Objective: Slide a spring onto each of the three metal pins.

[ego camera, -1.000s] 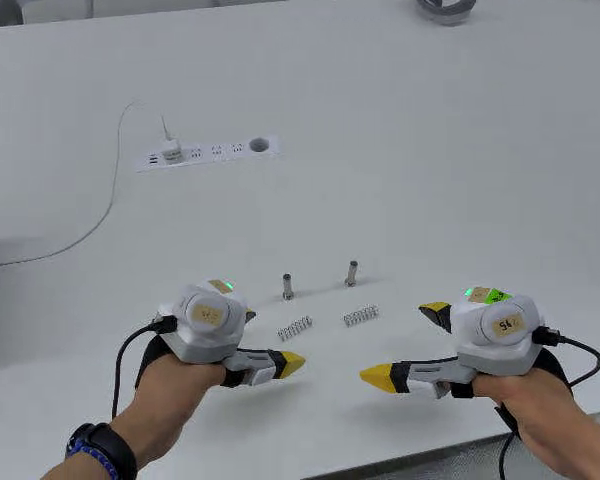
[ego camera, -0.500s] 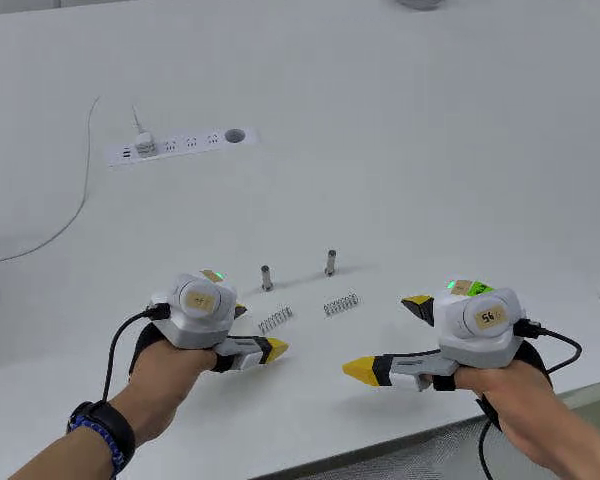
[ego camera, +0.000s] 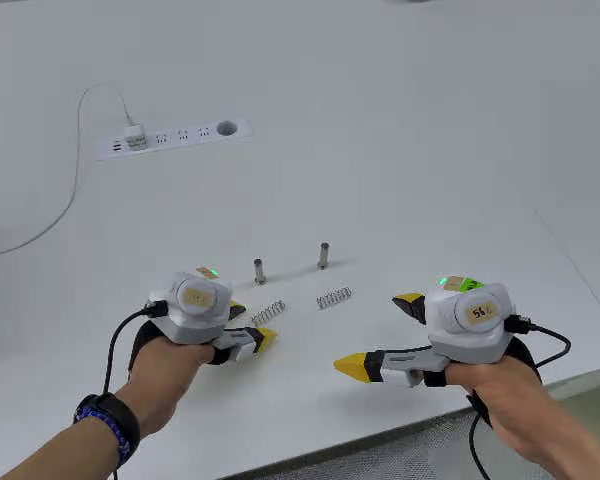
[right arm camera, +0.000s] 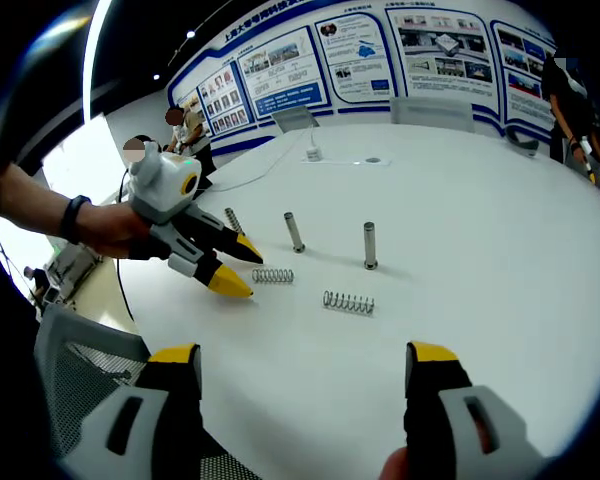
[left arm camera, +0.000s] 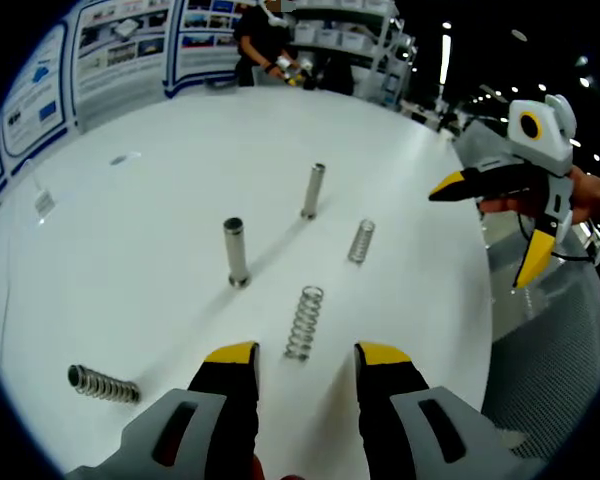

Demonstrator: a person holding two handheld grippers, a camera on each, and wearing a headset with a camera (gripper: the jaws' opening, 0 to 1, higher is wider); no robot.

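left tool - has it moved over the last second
Yes, slightly. The left tool has edged forward toward the nearer spring: the gap between it and that spring has shrunk, while the spring and the pin keep their spacing.

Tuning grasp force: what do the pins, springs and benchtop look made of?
Pins: bare metal, likely steel; grey satin sheen with a bright highlight along the shaft.
Springs: coiled metal wire; silvery, glinting turns.
Benchtop: white, smooth, near-matte, possibly laminate; soft shadows, no sharp reflections.
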